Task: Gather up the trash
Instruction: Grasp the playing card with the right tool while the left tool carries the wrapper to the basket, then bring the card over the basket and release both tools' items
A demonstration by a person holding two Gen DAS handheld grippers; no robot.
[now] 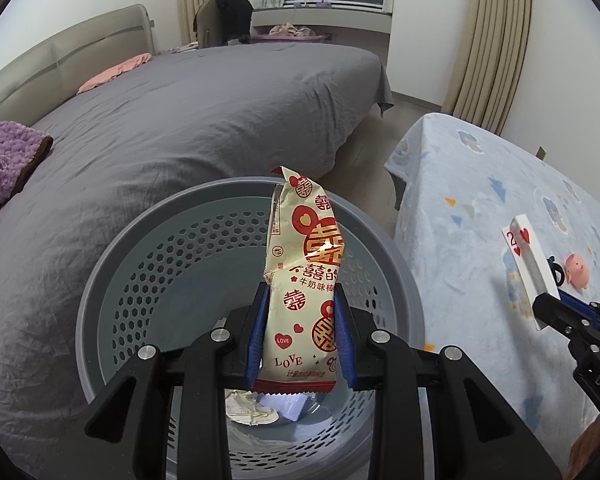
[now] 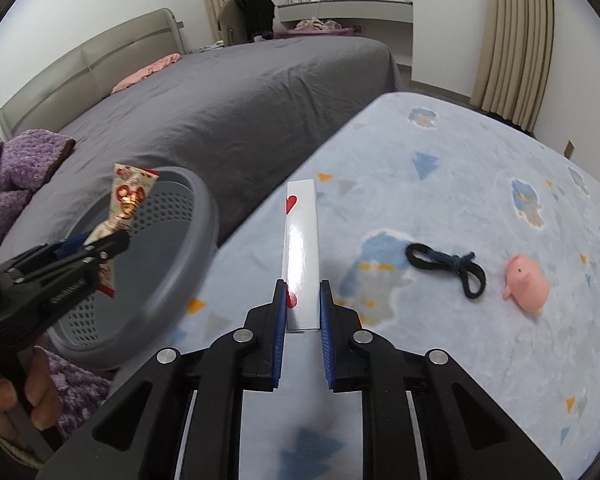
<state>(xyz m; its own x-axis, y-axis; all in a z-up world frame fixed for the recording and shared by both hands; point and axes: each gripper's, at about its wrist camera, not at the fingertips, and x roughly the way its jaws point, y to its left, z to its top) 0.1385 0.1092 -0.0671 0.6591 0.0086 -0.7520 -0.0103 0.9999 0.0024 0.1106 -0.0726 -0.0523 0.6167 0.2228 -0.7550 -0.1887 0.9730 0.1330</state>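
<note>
My left gripper [image 1: 302,300] is shut on a cream and red snack wrapper [image 1: 306,268] and holds it upright over the grey perforated trash basket [image 1: 100,280]. Crumpled paper [image 1: 252,410] lies at the basket's bottom. My right gripper [image 2: 302,292] is shut on a white playing card with red hearts [image 2: 301,248], held above the blue patterned cloth. The right gripper also shows in the left wrist view [image 1: 548,304] with the card [image 1: 528,256]. The left gripper [image 2: 112,244], wrapper [image 2: 126,200] and basket [image 2: 196,248] show at the left of the right wrist view.
A blue patterned cloth [image 2: 460,160] covers the surface on the right, with a pink pig toy [image 2: 526,284] and a black hair tie [image 2: 452,266] on it. A grey bed [image 1: 180,120] lies behind the basket, with a purple blanket [image 1: 4,152] at left.
</note>
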